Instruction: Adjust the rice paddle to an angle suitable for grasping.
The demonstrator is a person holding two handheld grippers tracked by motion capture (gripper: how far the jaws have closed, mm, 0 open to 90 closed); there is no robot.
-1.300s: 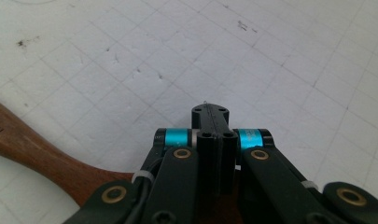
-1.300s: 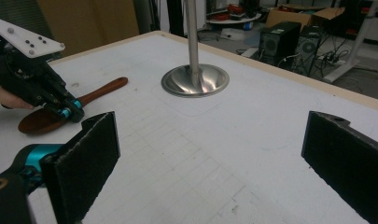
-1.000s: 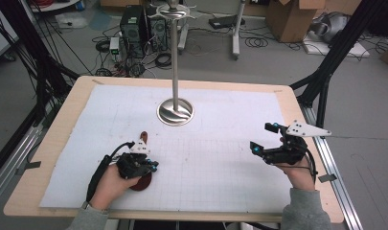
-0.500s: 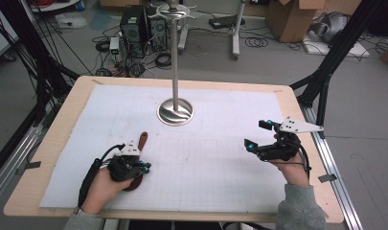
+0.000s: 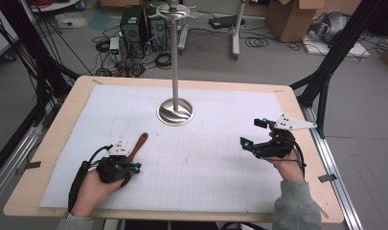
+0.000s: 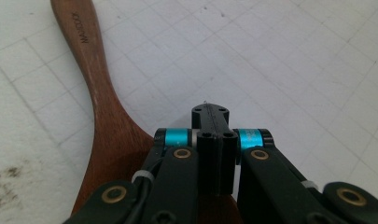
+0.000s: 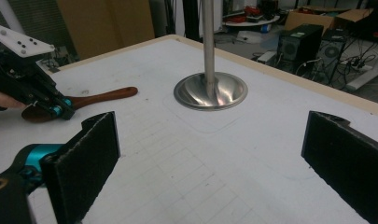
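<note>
Left gripper (image 5: 134, 166), jaws pressed together and empty, sits over the broad end of the wooden spatula (image 5: 135, 151) on the white mat (image 5: 220, 158). The spatula's handle runs away toward the metal stand (image 5: 175, 111). Right gripper (image 5: 253, 134), jaws spread, stands well apart; the left hand is nearer.

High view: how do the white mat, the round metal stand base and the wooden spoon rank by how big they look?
1. White mat, by far the largest.
2 and 3. Metal stand base and wooden spoon: unsure, since the left gripper covers much of the spoon.
</note>
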